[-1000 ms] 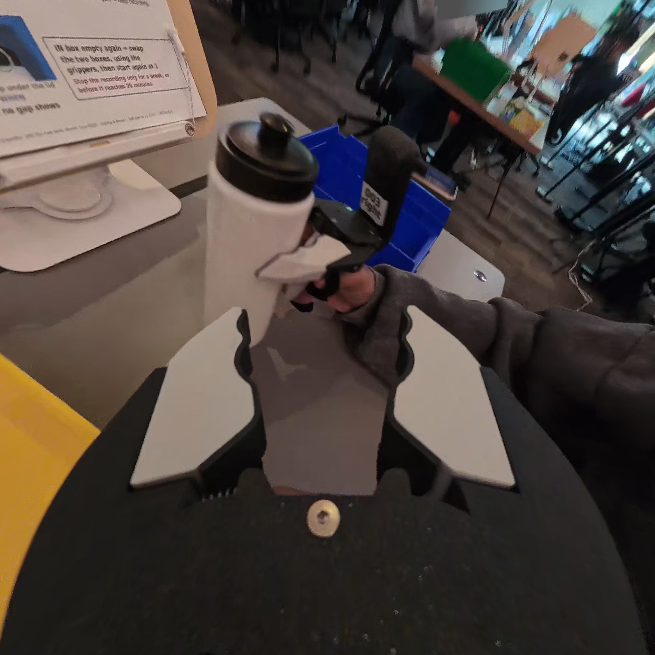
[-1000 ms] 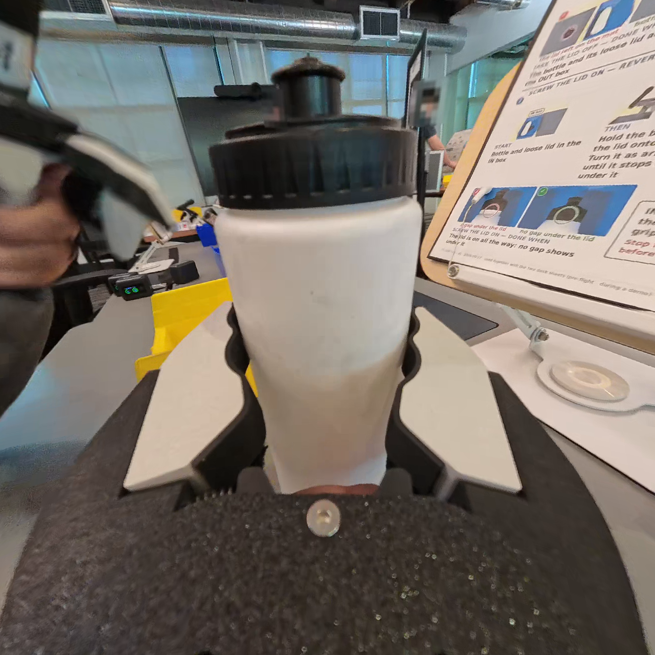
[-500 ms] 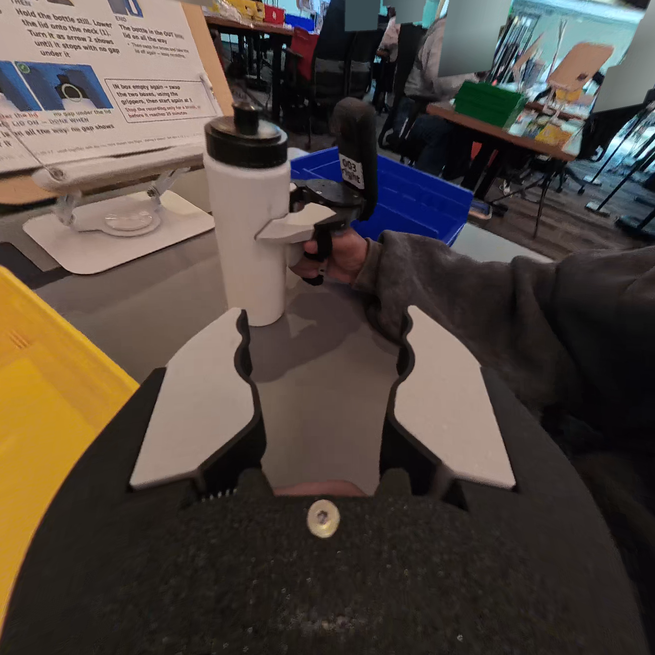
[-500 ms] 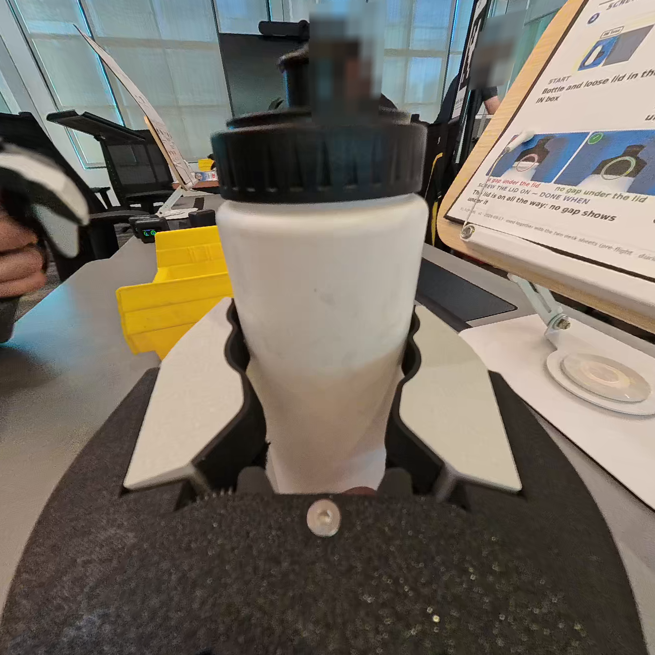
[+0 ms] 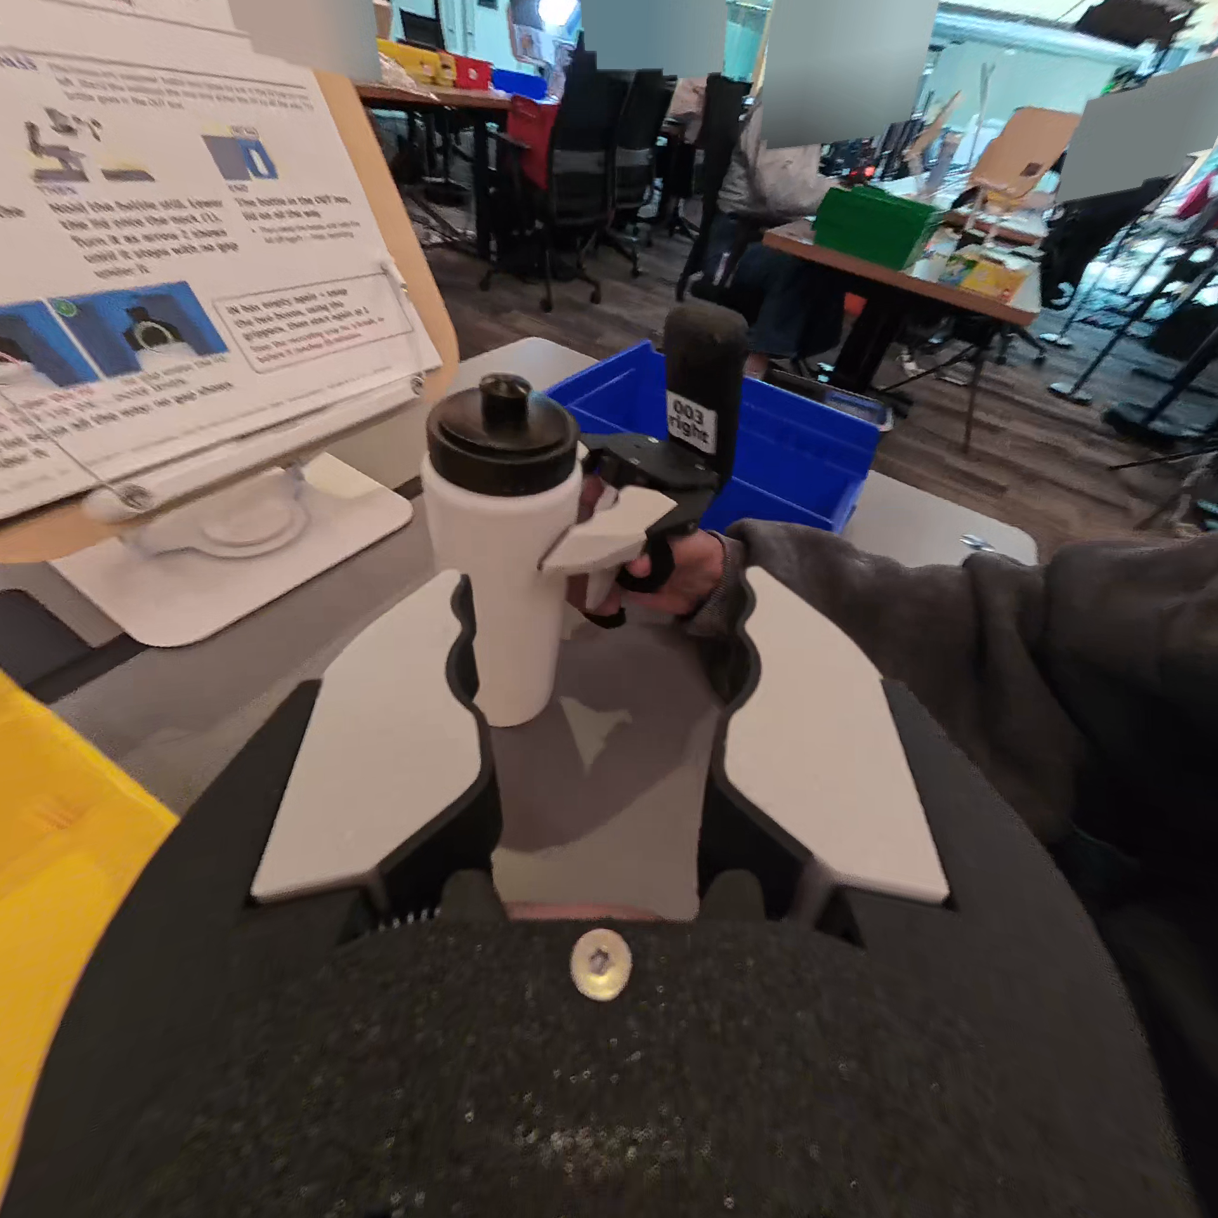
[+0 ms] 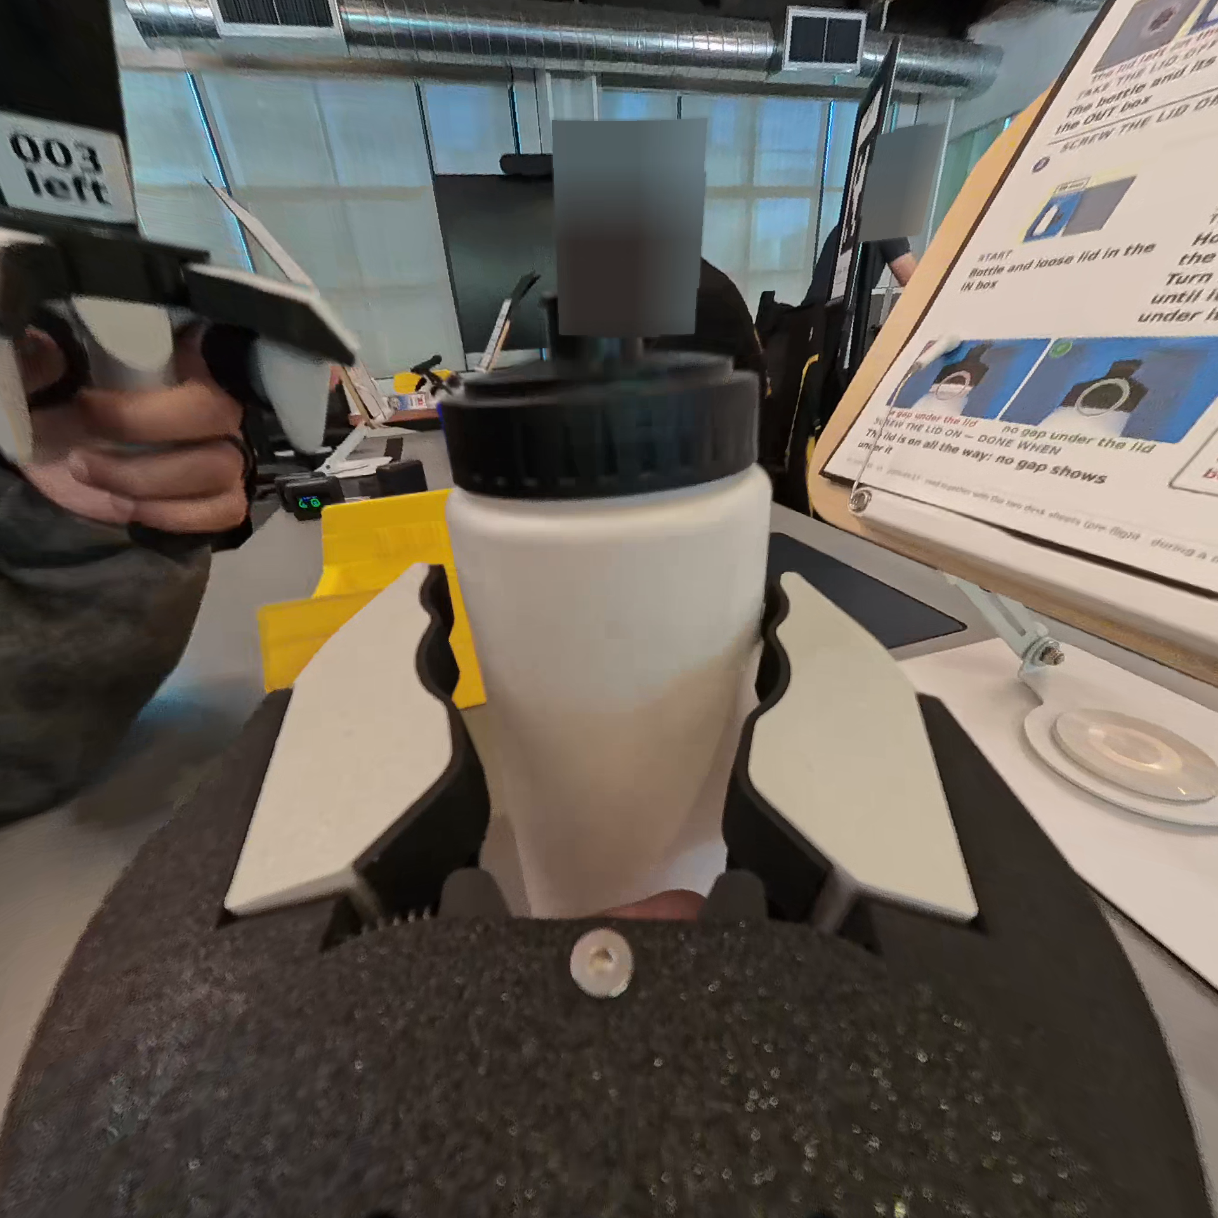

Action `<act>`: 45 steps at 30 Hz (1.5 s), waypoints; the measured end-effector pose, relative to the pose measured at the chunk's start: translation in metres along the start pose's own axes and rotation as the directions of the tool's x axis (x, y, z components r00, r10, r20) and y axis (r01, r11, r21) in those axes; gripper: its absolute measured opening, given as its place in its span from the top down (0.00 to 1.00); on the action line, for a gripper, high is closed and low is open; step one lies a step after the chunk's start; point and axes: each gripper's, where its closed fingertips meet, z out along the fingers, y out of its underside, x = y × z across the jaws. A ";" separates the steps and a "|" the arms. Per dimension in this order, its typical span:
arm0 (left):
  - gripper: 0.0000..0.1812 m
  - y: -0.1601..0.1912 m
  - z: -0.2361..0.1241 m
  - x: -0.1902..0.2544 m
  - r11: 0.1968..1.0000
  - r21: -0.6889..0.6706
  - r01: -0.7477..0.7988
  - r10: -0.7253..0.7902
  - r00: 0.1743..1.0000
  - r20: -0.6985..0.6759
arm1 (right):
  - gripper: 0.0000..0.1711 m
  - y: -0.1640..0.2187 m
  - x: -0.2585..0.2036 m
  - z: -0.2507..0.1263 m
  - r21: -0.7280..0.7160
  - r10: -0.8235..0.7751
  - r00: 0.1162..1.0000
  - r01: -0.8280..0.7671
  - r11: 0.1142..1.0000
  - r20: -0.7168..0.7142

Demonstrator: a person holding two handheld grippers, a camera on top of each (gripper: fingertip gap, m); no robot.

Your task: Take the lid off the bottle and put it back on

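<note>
White bottle [image 6: 609, 659] stood upright at centre frame in the right wrist view, base on the grey bench [image 5: 263, 666]. Right tongs [image 6: 603, 626] were clamped on its lower body, one finger pressed against each side. Black lid [image 6: 600, 428] sat on the neck; its spout was partly lost behind a blur patch, and whether the lid was seated all the way could not be told.

In the left wrist view, left tongs [image 5: 603, 633] were spread wide and held nothing. The bottle showed just above and between their tips, apart from them.

Yellow bin [image 6: 369, 580] lay behind the bottle, left of centre in the right wrist view. Blue bin [image 5: 791, 448] sat beyond the right hand [image 5: 672, 573], upper middle of the left view. Instruction board [image 5: 184, 263] on its stand filled that view's upper left.
</note>
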 end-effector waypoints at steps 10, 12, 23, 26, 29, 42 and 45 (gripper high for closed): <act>0.57 0.021 0.007 0.008 0.995 -0.101 -0.020 0.019 1.000 -0.012 | 0.51 0.001 0.007 0.001 -0.111 0.007 1.000 -0.008 0.994 -0.009; 0.57 0.026 0.010 0.006 0.989 -0.143 -0.039 0.042 0.999 0.015 | 0.51 0.002 0.006 0.000 -0.127 -0.001 1.000 0.001 0.992 0.003; 0.52 -0.017 0.071 -0.035 0.911 -0.336 -0.241 0.235 0.970 -0.059 | 0.51 0.002 0.004 0.000 -0.074 -0.014 1.000 0.013 0.997 -0.002; 0.50 -0.014 0.089 -0.038 0.871 -0.400 -0.287 0.228 0.955 -0.189 | 0.51 0.002 0.003 0.000 -0.073 -0.013 1.000 0.013 0.997 0.002; 0.50 -0.011 0.101 -0.051 0.827 -0.459 -0.326 0.245 0.942 -0.228 | 0.51 0.002 0.003 0.000 -0.076 -0.014 1.000 0.014 0.997 0.003; 0.61 -0.001 0.108 -0.053 0.790 -0.530 -0.308 0.235 0.951 -0.202 | 0.51 0.002 0.004 0.001 -0.073 -0.016 1.000 0.015 0.997 -0.006; 0.61 -0.002 0.109 -0.055 0.812 -0.535 -0.232 0.214 0.972 -0.096 | 0.51 0.002 0.007 0.002 -0.077 -0.026 0.999 0.023 0.997 -0.036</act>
